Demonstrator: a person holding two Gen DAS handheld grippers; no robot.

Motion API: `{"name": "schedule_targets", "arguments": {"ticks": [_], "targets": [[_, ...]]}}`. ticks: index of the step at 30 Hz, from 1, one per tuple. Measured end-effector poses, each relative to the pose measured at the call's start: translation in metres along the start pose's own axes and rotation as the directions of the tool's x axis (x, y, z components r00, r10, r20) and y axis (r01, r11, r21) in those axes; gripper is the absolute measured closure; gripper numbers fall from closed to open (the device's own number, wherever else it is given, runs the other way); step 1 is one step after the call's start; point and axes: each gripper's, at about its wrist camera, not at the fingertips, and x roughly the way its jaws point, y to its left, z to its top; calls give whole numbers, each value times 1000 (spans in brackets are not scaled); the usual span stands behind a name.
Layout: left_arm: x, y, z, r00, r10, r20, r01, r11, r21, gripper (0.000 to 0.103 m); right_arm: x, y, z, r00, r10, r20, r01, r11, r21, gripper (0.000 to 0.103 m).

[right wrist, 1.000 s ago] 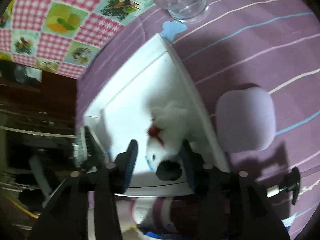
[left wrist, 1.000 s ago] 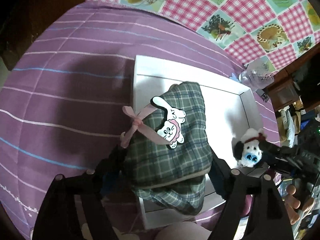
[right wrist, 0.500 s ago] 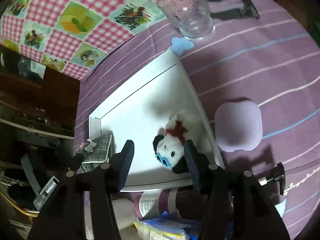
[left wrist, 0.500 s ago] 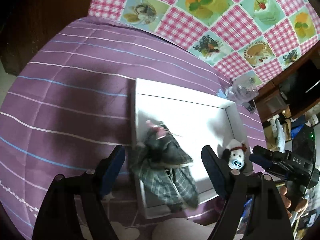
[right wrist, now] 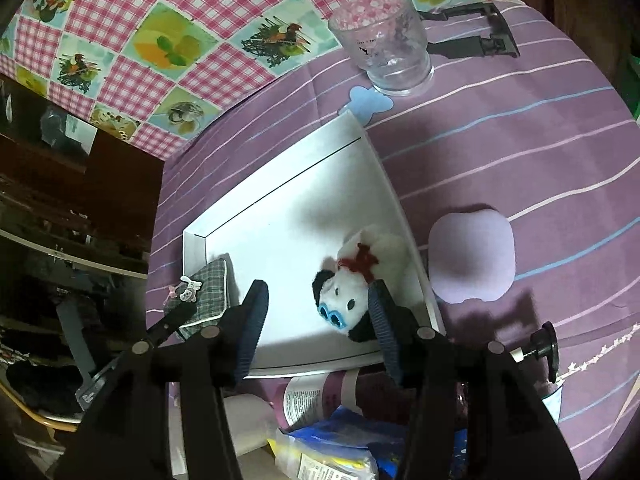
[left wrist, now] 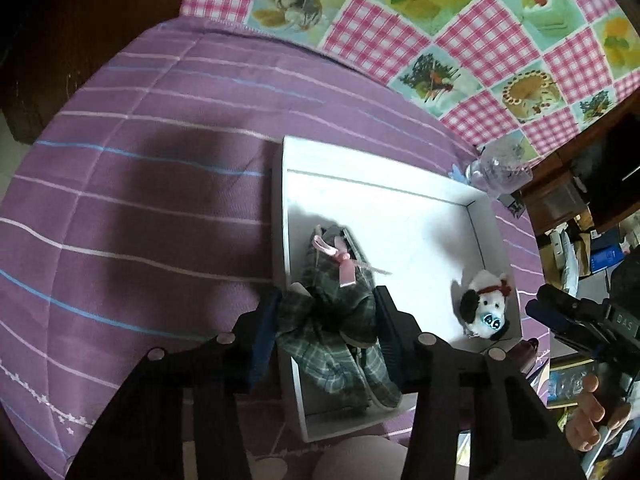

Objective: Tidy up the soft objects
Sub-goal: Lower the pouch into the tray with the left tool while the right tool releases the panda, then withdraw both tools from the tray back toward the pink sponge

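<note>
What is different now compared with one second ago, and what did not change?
The plaid pouch dropped from close under the left tool into the white tray; the tool's jaws have just been closing and now pinch it. The right tool drew up and away from the plush dog, jaws open. Dog, tray, glass and purple pad stayed in place.

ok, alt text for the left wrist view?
The left gripper closes on a green plaid pouch with a pink bow, at the near left of a white tray on purple striped cloth. A small plush dog lies right.
</note>
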Motion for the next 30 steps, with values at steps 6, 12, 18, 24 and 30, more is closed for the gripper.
{"name": "schedule_targets", "arguments": {"ticks": [6, 12, 18, 24, 30], "targets": [[-18, 1, 1, 999, 30, 37, -30, 1000, 1, 42, -8, -1, 0, 1000, -12, 16, 12, 1000, 4, 50], [-20, -2, 0, 1000, -16, 9, 16, 1000, -6, 79, -9, 0, 0, 1000, -7, 14, 7, 1000, -1, 50], [-3, -2, -1, 999, -36, -30, 36, 999, -14, 81, -9, 1, -1, 1000, -11, 3, 11, 1000, -2, 50], [15, -4, -2, 985, -155, -79, 151, 987, -50, 81, -7, 3, -2, 1000, -18, -4, 18, 1000, -7, 50], [26, -4, -4, 981, -154, -114, 146, 987, -73, 83, -6, 10, -3, 1000, -14, -8, 13, 999, -29, 50]]}}
